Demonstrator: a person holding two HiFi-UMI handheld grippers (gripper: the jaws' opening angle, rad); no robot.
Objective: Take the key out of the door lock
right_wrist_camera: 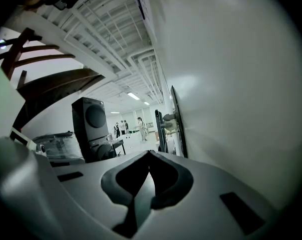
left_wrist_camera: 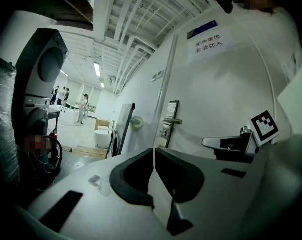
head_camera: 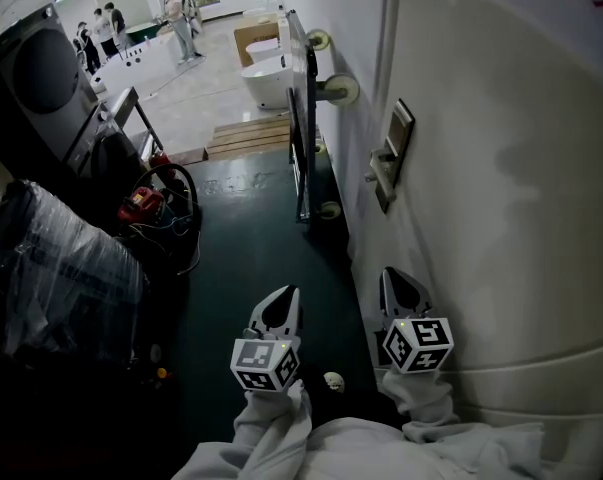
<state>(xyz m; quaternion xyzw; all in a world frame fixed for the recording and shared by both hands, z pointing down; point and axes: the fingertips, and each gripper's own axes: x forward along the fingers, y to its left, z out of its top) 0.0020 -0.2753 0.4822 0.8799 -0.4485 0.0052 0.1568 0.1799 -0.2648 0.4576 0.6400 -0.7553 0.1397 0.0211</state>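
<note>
1. I am at the approach step. Neither gripper has reached the door lock, which sits on the door well ahead of both.
2. My left gripper has its jaws pressed together with nothing between them. Its own view shows the pads meeting along a thin seam. It hangs over the dark floor, apart from the door.
3. My right gripper is likewise pressed together and empty. It rides just beside the door face, so it is the nearer of the two to the lock.
4. In the left gripper view a small stub pokes out below the handle. I take it for the key, seated in the lock, though it is too small to be sure.
5. As I judge it, the next move is to carry the right gripper forward along the door to the lock. I should spread its jaws before it arrives, set them across the key's head and pinch.
6. After that I would pull straight out from the door. The key may need turning back to its release position first, so I would test gently and not yank.
</note>
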